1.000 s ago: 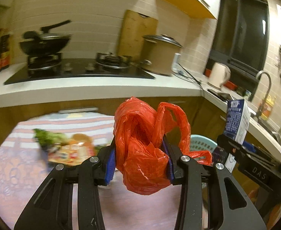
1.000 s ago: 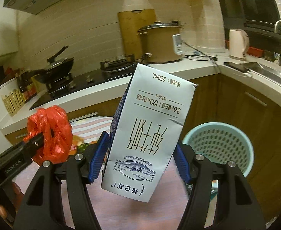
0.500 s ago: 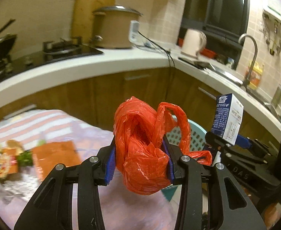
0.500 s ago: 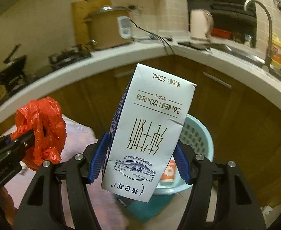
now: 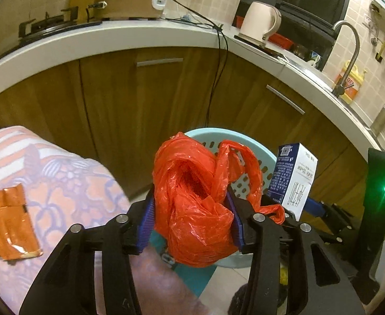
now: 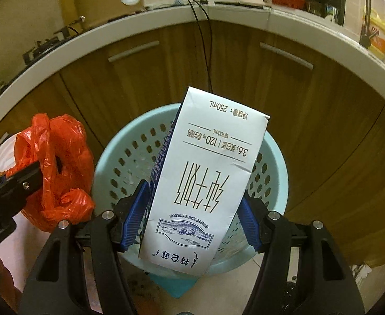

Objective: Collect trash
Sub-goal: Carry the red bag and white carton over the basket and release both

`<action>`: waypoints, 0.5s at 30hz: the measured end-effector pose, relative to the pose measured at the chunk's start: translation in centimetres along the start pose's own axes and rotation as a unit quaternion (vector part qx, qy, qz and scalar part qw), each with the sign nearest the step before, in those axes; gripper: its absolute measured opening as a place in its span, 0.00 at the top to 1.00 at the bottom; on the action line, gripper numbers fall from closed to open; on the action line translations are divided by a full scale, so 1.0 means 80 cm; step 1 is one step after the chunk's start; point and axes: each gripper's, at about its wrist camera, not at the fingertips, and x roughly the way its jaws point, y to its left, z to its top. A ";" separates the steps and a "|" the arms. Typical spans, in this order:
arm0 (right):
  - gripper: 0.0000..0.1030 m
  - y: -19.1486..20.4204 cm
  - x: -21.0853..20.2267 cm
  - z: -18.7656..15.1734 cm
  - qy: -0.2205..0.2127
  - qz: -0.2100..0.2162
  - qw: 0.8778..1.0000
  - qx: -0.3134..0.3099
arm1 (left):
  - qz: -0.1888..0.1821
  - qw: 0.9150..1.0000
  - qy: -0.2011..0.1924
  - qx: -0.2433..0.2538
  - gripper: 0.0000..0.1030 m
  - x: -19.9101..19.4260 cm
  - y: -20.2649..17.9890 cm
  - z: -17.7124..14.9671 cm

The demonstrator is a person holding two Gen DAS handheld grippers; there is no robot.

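Observation:
My left gripper (image 5: 191, 221) is shut on a crumpled red plastic bag (image 5: 192, 210) and holds it near the left rim of a light blue perforated trash basket (image 5: 260, 152). My right gripper (image 6: 192, 223) is shut on a white and blue 250 mL milk carton (image 6: 205, 183), held upside down right over the basket's opening (image 6: 129, 152). The red bag also shows at the left of the right wrist view (image 6: 58, 168). The carton shows at the right of the left wrist view (image 5: 294, 178).
A table with a pink patterned cloth (image 5: 68, 183) stands left of the basket, with an orange wrapper (image 5: 5, 223) on it. Brown cabinets (image 6: 310, 120) and a white counter (image 5: 113, 36) curve behind the basket. A black cable (image 6: 205, 39) hangs down the cabinet.
Both grippers have swung right from the table and tipped downward, so the basket now lies close beneath them. Both still hold their items.

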 end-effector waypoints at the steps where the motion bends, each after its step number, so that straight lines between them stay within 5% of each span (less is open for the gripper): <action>1: 0.40 0.000 0.003 0.001 0.003 -0.002 1.000 0.000 | 0.001 1.000 0.001 0.002 0.52 0.004 -0.001 0.001; 5: 0.32 -0.002 0.019 0.002 0.021 0.001 1.000 0.004 | 0.002 1.000 0.008 -0.002 0.23 0.017 -0.001 0.002; 7: 0.24 -0.006 0.017 0.002 0.021 0.012 1.000 0.013 | -0.006 1.000 0.008 -0.006 0.22 0.015 0.002 0.001; 15: 0.24 -0.010 -0.015 0.001 -0.001 0.020 1.000 0.024 | -0.019 0.999 -0.013 -0.023 0.22 -0.022 0.016 0.000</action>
